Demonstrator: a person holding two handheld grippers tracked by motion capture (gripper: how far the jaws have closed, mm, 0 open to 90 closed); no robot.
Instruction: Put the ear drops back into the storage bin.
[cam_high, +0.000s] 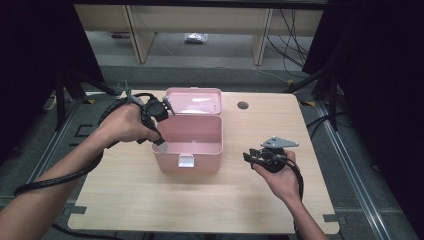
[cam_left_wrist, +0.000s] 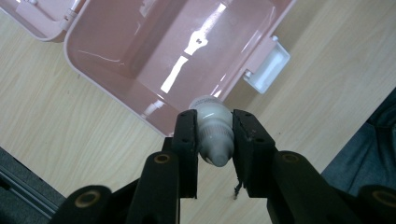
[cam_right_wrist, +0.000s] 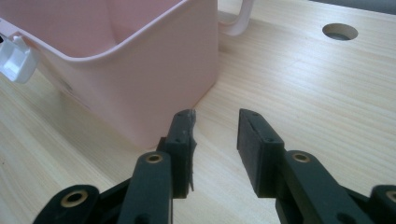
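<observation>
From above we see our left gripper (cam_high: 161, 141) at the left rim of the open pink box (cam_high: 200, 157); its own view reveals a small white bottle (cam_left_wrist: 214, 133) clamped between the jaws, over the rim. Our right gripper (cam_right_wrist: 215, 135) hovers beside the box, its 2 jaws apart, nothing between them.

High view above, looking down; both tool cameras close, sharing pink box (cam_high: 192, 135).
</observation>
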